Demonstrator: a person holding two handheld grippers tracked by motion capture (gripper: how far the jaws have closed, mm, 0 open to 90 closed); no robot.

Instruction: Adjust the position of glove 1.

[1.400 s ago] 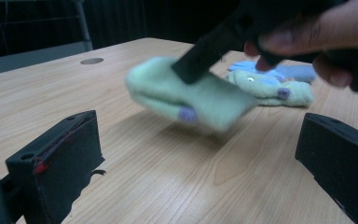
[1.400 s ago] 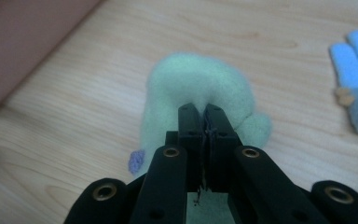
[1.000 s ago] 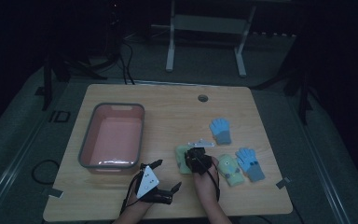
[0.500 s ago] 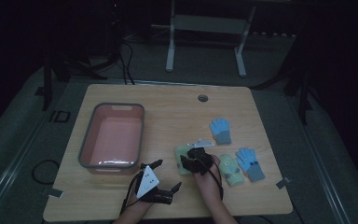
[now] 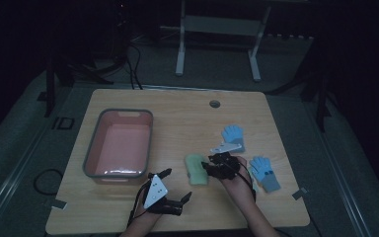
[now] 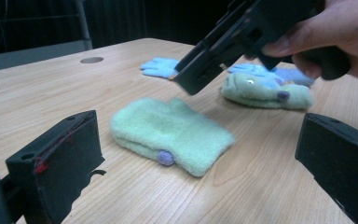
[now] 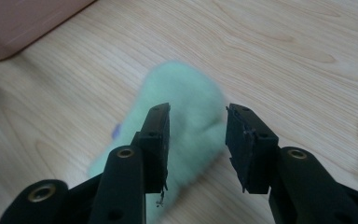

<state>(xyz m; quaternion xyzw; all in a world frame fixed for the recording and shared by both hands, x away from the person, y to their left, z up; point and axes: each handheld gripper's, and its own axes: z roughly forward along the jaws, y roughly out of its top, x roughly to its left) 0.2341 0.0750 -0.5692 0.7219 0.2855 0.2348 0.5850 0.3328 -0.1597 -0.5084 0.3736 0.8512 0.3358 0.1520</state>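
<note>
Dim room, wooden table (image 5: 177,123), green mitten (image 5: 196,169) at frame centre.
My right gripper (image 7: 196,140) hovers jaws apart over its end; my left gripper (image 5: 173,186), wide, waits lower left.

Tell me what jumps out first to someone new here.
The right gripper, open, poised over a pale green mitten near the table's middle front. Next, the pink tub on the left side, and two blue gloves to the right. The left gripper waits open near the front edge, aimed at the mitten.
</note>
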